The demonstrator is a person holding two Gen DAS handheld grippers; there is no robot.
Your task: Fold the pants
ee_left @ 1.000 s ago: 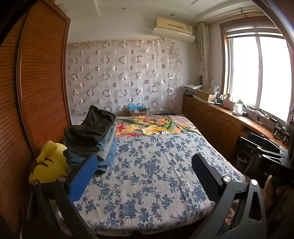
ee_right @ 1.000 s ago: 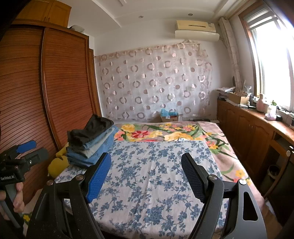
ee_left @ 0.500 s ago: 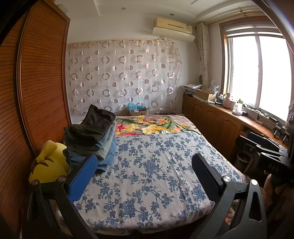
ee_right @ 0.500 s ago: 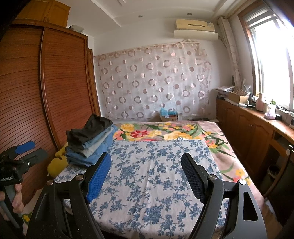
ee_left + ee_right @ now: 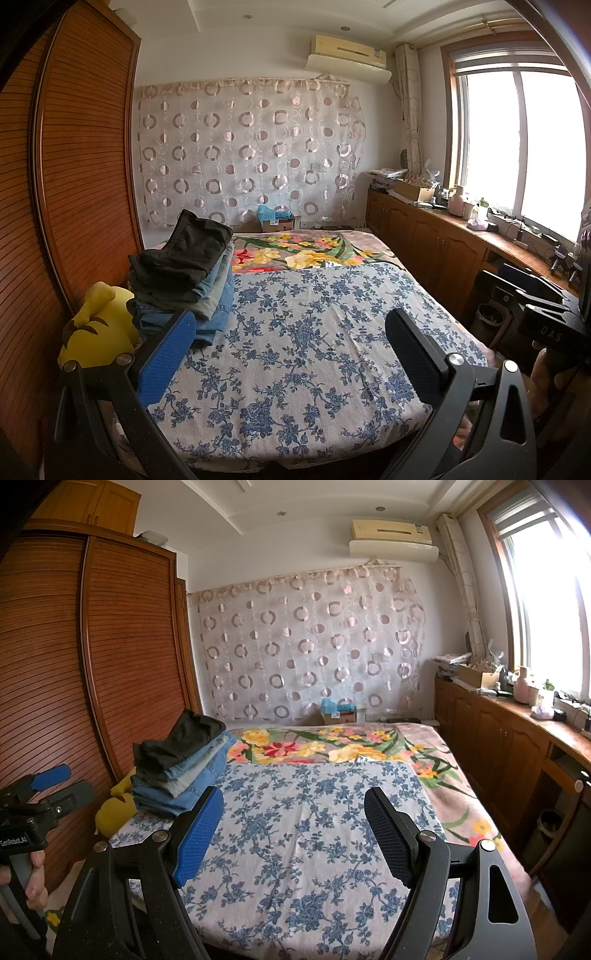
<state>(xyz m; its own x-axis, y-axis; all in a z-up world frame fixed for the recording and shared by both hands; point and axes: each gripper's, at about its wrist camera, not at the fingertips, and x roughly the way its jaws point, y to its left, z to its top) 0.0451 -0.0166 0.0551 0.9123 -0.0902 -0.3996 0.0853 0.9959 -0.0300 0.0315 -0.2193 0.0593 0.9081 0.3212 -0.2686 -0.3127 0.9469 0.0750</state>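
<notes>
A stack of folded pants (image 5: 184,280), black pair on top and blue jeans beneath, sits at the left edge of the bed; it also shows in the right wrist view (image 5: 181,764). My left gripper (image 5: 288,325) is open and empty, held over the near end of the bed, right of the stack. My right gripper (image 5: 293,801) is open and empty, over the near middle of the bed. The left gripper also shows at the left edge of the right wrist view (image 5: 51,788), and the right gripper's body at the right edge of the left wrist view (image 5: 532,306).
The bed is covered by a blue floral sheet (image 5: 314,332) with a bright flower blanket (image 5: 306,251) beyond. A yellow plush toy (image 5: 98,325) lies beside the stack. A wooden wardrobe (image 5: 92,664) stands left, low cabinets (image 5: 443,247) and a bin (image 5: 487,317) right.
</notes>
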